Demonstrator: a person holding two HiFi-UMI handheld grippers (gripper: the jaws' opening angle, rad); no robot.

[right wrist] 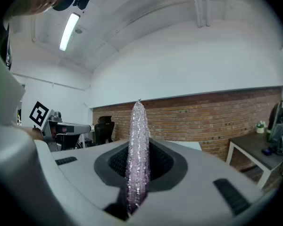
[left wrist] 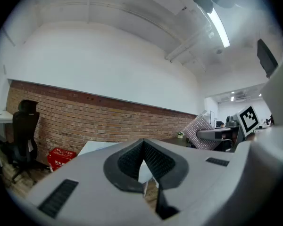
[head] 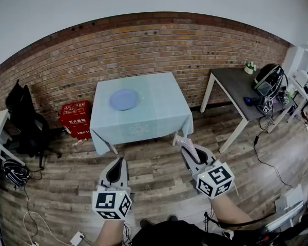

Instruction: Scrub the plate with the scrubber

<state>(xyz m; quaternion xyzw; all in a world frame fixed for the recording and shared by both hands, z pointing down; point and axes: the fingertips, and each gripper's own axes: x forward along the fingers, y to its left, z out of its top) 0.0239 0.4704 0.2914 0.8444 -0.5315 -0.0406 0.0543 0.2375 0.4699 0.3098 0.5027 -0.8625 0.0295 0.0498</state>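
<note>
Where you stand: on the wood floor [head: 154,181], well back from the near edge of the bench [head: 143,124]. You hold both grippers low in front of you, over the boards.
Bench: draped in a pale blue cloth that hangs down past its edges. Its far edge is close to the brick wall [head: 143,45].
Plate [head: 124,99]: blue and round, lying flat on the cloth in the left half of the bench top. Nothing touches it, and it is well apart from both your grippers.
Scrubber [head: 184,142]: pale lilac and glittery. The right gripper view shows it edge-on as a thin upright strip [right wrist: 138,135]. Its tip sticks out past the fingers, toward the bench.
Right gripper [head: 189,151]: fingers clenched on the scrubber, pads pressed to both its sides [right wrist: 139,147].
Left gripper [head: 119,162]: fingers clenched with tips meeting and nothing between them [left wrist: 143,142]. It is level with your right gripper and apart from it.
Left of bench: a red crate [head: 75,119] on the floor by the wall, with a black office chair [head: 25,122] further left.
Right of bench: a dark desk [head: 241,94] carrying gear, and cables on the floor beside it.
</note>
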